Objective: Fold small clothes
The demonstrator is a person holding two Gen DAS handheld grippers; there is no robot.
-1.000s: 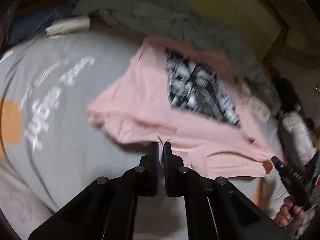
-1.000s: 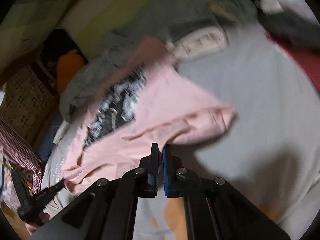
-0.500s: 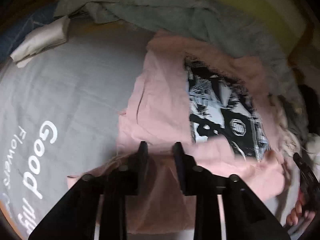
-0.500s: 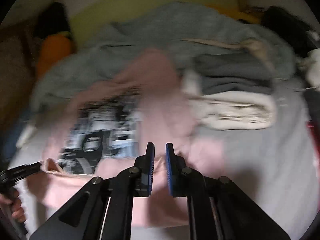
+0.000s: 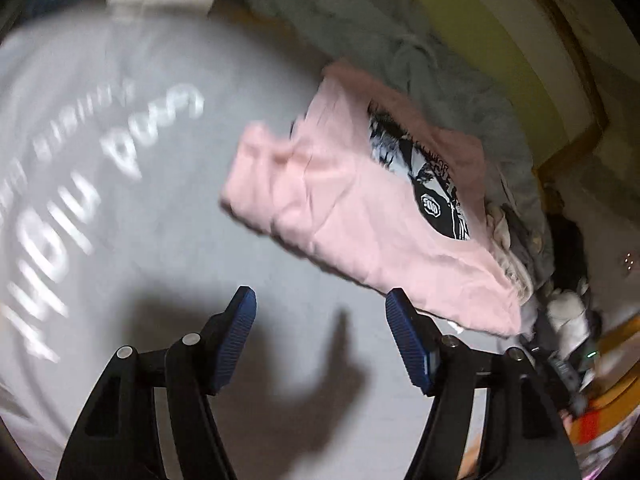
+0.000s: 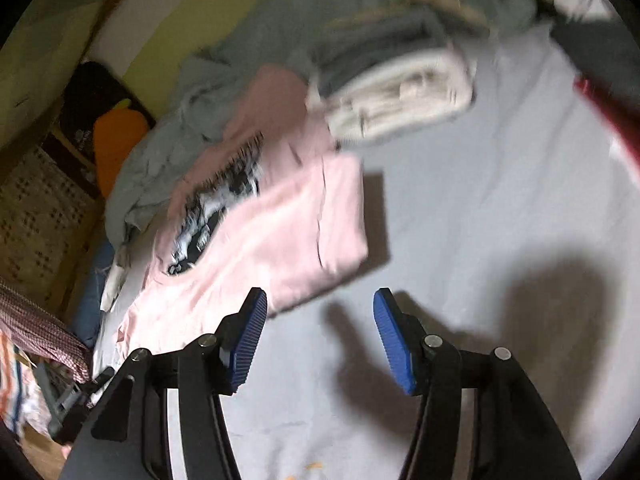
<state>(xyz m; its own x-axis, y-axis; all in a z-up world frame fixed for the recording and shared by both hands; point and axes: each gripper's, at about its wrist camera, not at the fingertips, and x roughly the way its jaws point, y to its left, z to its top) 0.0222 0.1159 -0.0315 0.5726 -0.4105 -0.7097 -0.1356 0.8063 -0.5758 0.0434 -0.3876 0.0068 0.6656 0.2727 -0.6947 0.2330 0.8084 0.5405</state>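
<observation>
A pink T-shirt (image 5: 360, 208) with a black-and-white print lies folded over on the grey bedsheet (image 5: 140, 208), its lower half laid up over part of the print. The same pink T-shirt (image 6: 280, 232) lies up and left of the fingers in the right wrist view. My left gripper (image 5: 320, 336) hovers just short of the shirt's near edge, jaws opening, nothing between them. My right gripper (image 6: 318, 336) sits by the shirt's near corner, jaws also opening and empty, over bare bedsheet (image 6: 480, 220). Both cast shadows on the sheet.
A rumpled grey-green blanket (image 5: 400, 48) lies behind the shirt against a yellow-green wall. A folded cream and grey stack (image 6: 400, 96) sits to the shirt's right. White lettering (image 5: 80, 208) marks the sheet. Mixed clothes (image 5: 560, 304) pile at the bed's edge. Red fabric (image 6: 608, 120) lies far right.
Both grippers, shut on the shirt's hem a second ago, carried it forward over the print, let go and drew back. Their jaws now stand apart and the shirt lies folded.
</observation>
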